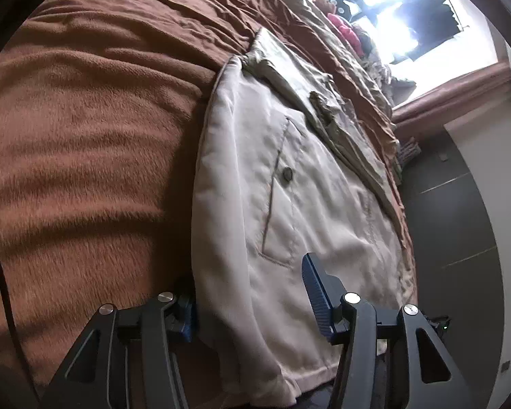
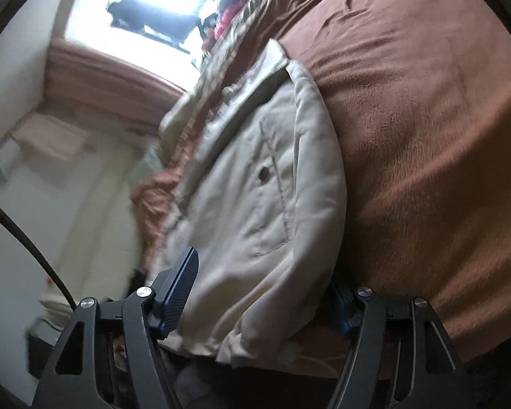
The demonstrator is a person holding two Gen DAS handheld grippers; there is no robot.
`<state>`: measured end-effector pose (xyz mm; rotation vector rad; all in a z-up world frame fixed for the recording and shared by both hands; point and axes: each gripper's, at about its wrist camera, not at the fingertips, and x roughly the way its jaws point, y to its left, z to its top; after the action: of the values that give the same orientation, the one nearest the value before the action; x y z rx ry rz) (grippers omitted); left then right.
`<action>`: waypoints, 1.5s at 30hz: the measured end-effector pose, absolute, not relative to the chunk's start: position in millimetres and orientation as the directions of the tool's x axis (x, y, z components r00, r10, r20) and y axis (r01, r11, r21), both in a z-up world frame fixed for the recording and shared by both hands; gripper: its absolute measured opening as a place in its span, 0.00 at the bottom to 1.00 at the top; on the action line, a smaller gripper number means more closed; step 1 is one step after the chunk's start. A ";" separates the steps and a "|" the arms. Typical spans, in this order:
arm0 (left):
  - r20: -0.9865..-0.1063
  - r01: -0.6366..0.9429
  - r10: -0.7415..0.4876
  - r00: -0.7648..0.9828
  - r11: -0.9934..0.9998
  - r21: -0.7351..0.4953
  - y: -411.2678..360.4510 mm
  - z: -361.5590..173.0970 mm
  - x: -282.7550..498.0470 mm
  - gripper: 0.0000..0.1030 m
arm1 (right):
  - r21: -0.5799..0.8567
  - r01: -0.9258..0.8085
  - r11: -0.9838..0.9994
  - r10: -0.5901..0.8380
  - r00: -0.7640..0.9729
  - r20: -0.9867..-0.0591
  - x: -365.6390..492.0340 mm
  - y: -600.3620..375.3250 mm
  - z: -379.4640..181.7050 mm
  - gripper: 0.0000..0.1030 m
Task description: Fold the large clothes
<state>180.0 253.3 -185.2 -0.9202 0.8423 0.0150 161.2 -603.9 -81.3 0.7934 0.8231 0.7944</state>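
Both claws, left claw (image 1: pixel 252 303) and right claw (image 2: pixel 265 298), astride cream jacket (image 1: pixel 289 204) hem, grip uncertain; no legible writing.

The jacket (image 1: pixel 272 211) hides each tool's bed-side finger; the room beyond blurs.

A cream, padded jacket (image 1: pixel 289 204) lies flat on a brown fleece bed cover (image 1: pixel 85 153), near the bed's edge; its outer side faces up, showing a stitched pocket (image 1: pixel 282 197) with one dark button (image 1: pixel 287 173); an olive-grey collar or lining (image 1: pixel 289 64) is folded over at the far end; the near hem is rumpled.
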 end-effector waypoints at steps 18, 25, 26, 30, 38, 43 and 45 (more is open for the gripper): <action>-0.725 -0.445 -0.200 0.659 0.673 -0.590 246.9 -192.5 177.1 0.13 | 0.758 -0.193 0.623 0.724 0.510 -0.465 157.5 -573.4 -68.3 0.10; -0.676 -0.427 -0.167 0.718 0.661 -0.617 252.1 -164.8 159.6 0.05 | 0.795 -0.256 0.550 0.774 0.512 -0.372 136.6 -586.8 -53.0 0.02; -0.665 -0.423 -0.156 0.731 0.661 -0.620 252.3 -157.8 157.0 0.05 | 0.797 -0.266 0.542 0.778 0.516 -0.357 132.7 -588.7 -47.4 0.02; -0.632 -0.405 -0.123 0.765 0.672 -0.620 251.2 -130.8 149.4 0.05 | 0.781 -0.338 0.524 0.793 0.529 -0.303 117.2 -586.5 -17.0 0.02; -0.555 -0.345 -0.102 0.826 0.685 -0.641 248.5 -86.9 116.5 0.04 | 0.762 -0.408 0.503 0.806 0.538 -0.245 73.0 -604.2 5.3 0.02; -0.498 -0.306 -0.091 0.862 0.691 -0.655 244.2 -62.1 82.3 0.04 | 0.752 -0.443 0.487 0.815 0.541 -0.209 60.8 -605.8 1.2 0.02; -0.481 -0.294 -0.087 0.872 0.693 -0.658 241.1 -54.5 67.9 0.04 | 0.750 -0.457 0.479 0.820 0.538 -0.196 49.8 -613.0 1.5 0.02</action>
<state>67.9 241.1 -54.5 -0.8059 0.5115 0.1213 49.8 -613.0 1.5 0.6974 0.5926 0.8367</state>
